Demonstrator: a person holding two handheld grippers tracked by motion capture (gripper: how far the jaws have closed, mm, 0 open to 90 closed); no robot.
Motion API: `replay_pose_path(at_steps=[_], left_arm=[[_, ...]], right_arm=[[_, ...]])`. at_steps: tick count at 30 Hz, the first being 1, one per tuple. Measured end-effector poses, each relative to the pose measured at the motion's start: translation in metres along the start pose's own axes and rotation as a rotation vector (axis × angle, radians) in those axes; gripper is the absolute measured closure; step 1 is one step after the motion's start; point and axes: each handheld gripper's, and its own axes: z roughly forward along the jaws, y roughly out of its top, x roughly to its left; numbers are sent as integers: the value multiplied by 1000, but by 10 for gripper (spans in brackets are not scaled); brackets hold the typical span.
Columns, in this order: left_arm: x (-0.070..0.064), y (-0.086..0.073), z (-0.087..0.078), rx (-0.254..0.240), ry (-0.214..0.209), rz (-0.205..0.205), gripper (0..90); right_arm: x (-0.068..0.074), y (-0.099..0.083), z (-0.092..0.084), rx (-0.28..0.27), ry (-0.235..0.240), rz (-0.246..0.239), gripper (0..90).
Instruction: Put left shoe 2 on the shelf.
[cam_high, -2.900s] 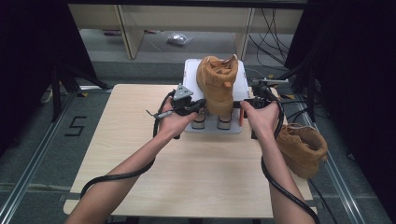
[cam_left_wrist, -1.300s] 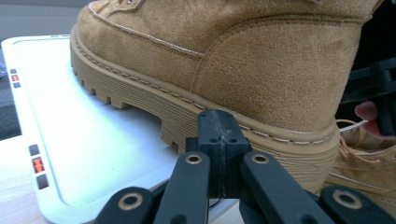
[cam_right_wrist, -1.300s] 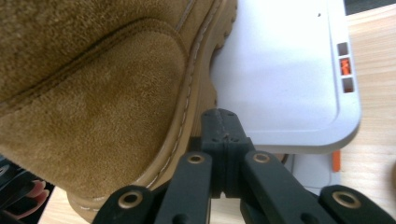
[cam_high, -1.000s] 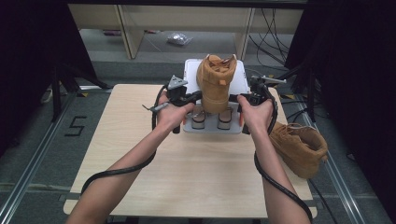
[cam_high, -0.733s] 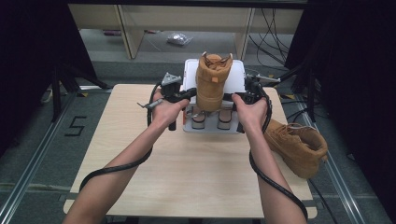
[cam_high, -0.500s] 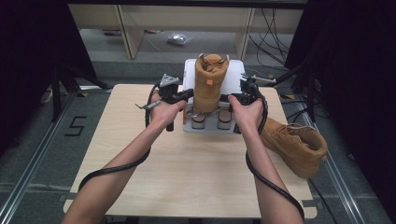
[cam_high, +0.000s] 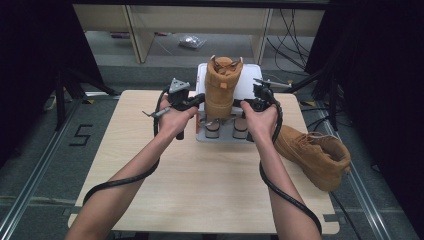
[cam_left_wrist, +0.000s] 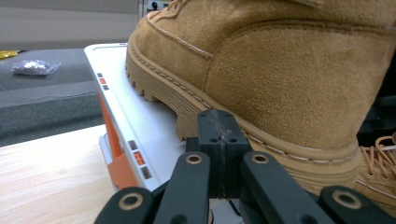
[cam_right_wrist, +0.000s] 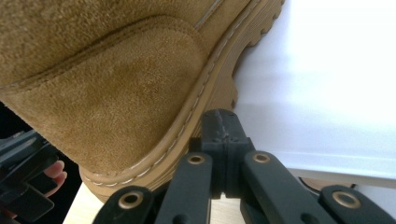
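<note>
A tan suede boot (cam_high: 223, 89) stands upright, toe pointing away, over a white box (cam_high: 248, 84) at the table's far edge. My left gripper (cam_high: 199, 99) is shut, and its closed tips (cam_left_wrist: 219, 133) press against the heel sole (cam_left_wrist: 261, 149) from the left. My right gripper (cam_high: 239, 104) is also shut, its closed tips (cam_right_wrist: 220, 130) against the sole (cam_right_wrist: 205, 107) from the right. The boot is squeezed between the two grippers; nothing sits between either pair of jaws. The forefoot sole lies close over the white top (cam_left_wrist: 140, 116); I cannot tell whether it touches.
A second tan boot (cam_high: 312, 152) lies on its side at the table's right edge. Below the held boot a grey stand (cam_high: 225, 136) carries two round posts. The box has an orange side (cam_left_wrist: 114, 154). Black cables trail along both forearms.
The boot has gone from tilted to upright and moved farther away over the white box. Both hands moved with it, the right one inward to the left.
</note>
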Motion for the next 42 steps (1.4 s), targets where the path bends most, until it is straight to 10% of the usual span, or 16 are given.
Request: replay_pose_path(at_steps=[42], left_arm=[[17,0,6,-14,32,-27,900]], right_arm=[[9,11,30,0,-30,64,900]])
